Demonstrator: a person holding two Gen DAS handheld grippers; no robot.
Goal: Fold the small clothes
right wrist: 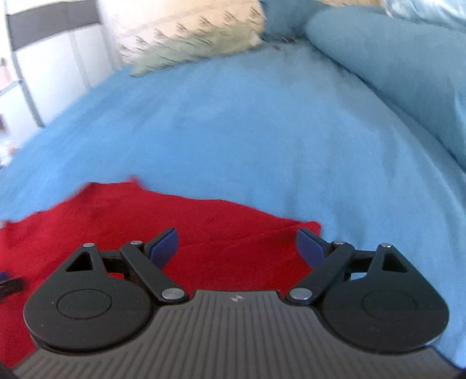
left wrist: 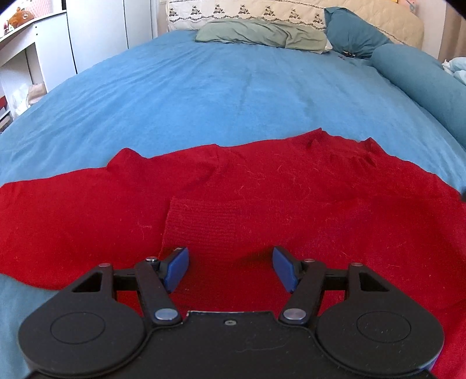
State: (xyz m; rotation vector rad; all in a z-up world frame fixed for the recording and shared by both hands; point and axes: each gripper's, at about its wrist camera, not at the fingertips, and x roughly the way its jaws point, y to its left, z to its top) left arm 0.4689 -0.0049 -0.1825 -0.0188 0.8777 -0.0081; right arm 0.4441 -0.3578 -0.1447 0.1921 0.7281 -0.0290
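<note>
A red knit sweater [left wrist: 262, 198] lies spread flat on the blue bedspread [left wrist: 204, 96], with one sleeve end folded over its body near the middle. My left gripper [left wrist: 230, 266] is open and empty, just above the sweater's near part. In the right wrist view the sweater [right wrist: 145, 227] fills the lower left, with its right corner [right wrist: 311, 226] close to my right finger pad. My right gripper [right wrist: 237, 247] is open and empty over that corner. This view is blurred by motion.
Pillows lie at the head of the bed: a green one [left wrist: 262, 33], a cream embroidered one [left wrist: 247, 13] and a teal one [left wrist: 352, 32]. A teal bolster [left wrist: 422, 84] runs along the bed's right side. White furniture [left wrist: 43, 49] stands left of the bed.
</note>
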